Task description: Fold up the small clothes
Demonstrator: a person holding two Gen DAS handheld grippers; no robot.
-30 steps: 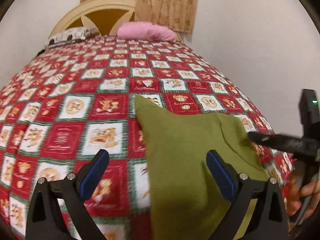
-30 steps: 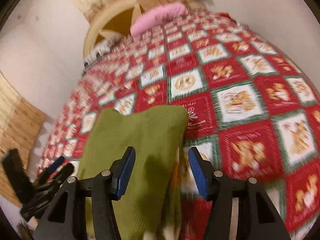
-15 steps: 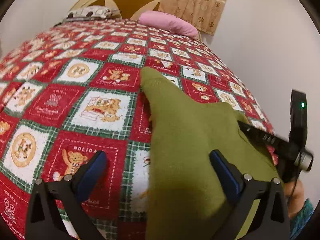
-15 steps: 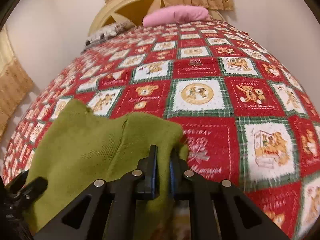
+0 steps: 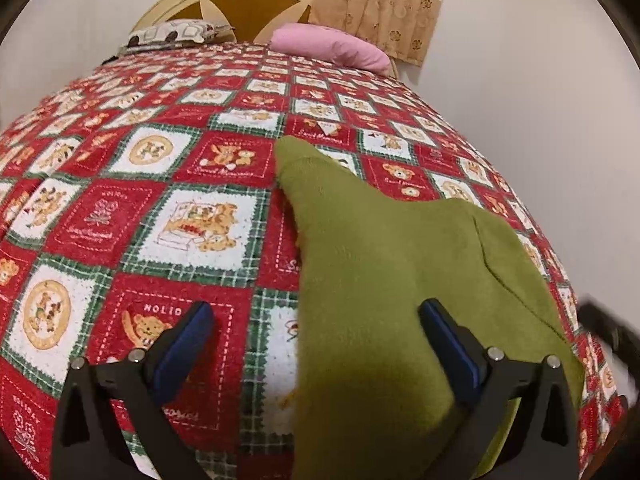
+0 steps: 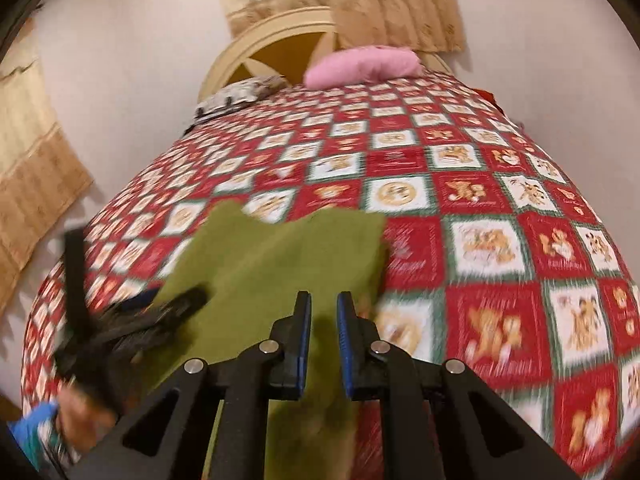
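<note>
Green cloth (image 5: 400, 280) runs lengthwise ahead of both tongs — right tongs (image 6: 323, 308) nearly closed, seemingly pinching its near edge; left tongs (image 5: 316, 324) wide open, empty.

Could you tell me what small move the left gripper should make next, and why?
Probably lower the left gripper and close it on the green cloth's near left edge: its fingers stand wide open astride that edge. The right gripper, its jaws nearly together after closing, then easing open slightly, has cloth between them; whether it pinches is unclear.
</note>
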